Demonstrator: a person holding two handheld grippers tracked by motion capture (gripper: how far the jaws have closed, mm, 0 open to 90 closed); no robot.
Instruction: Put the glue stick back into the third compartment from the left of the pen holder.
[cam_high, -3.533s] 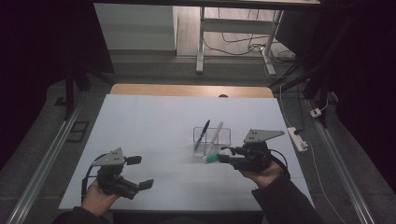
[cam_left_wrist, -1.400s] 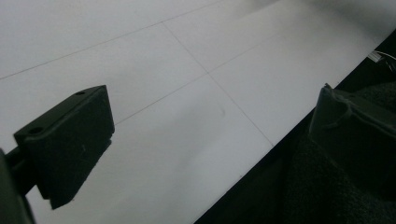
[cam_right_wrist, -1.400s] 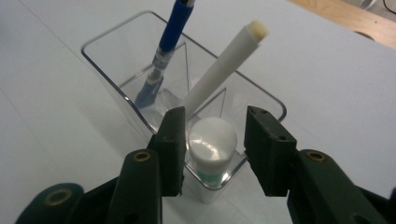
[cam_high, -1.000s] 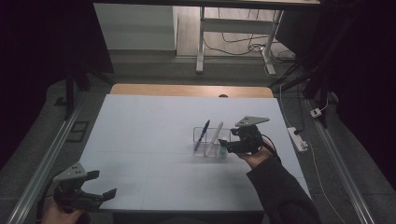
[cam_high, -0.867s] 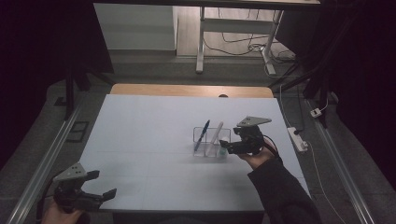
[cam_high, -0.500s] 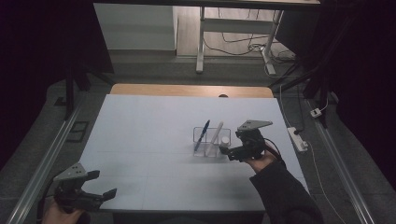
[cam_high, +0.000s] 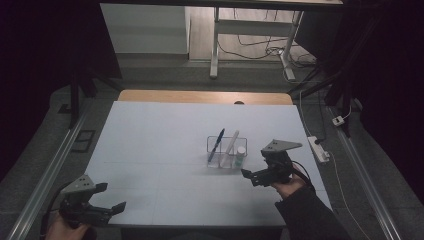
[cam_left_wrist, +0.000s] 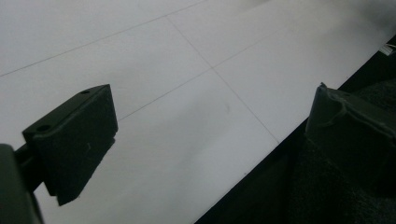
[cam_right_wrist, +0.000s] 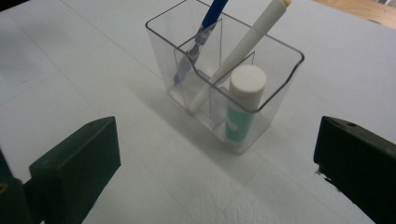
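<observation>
Nearest you, your left tongs (cam_high: 102, 210) sit at the near left corner of the white surface (cam_high: 165, 140), jaws apart with nothing between them; the left gripper view has bare sheet and the surface's near edge between the black pads, and that hand hasn't budged over the last second. Further in on the right, your right tongs (cam_high: 254, 176) have just been opening and now stand wide and empty. A second ago they were right up against the clear organizer (cam_high: 227, 152); now they've backed off toward you and sit just near-right of it, apart from it. So the little white-capped tube with the teal label (cam_right_wrist: 244, 108) looks dropped off: in the right gripper view it stands upright in the organizer's near-right compartment, cap just above the rim, nothing touching it. Behind it the white marker (cam_right_wrist: 243, 44) leans in the middle compartment and the blue pen (cam_right_wrist: 205, 30) leans in the far one, both tilting away. If I'm reading it right, the put-it-in-the-holder job is basically done and you're just clearing out; watch that the retreat doesn't clip the organizer. Beyond that, a bare strip of wooden tabletop (cam_high: 200, 96) at the far edge.
</observation>
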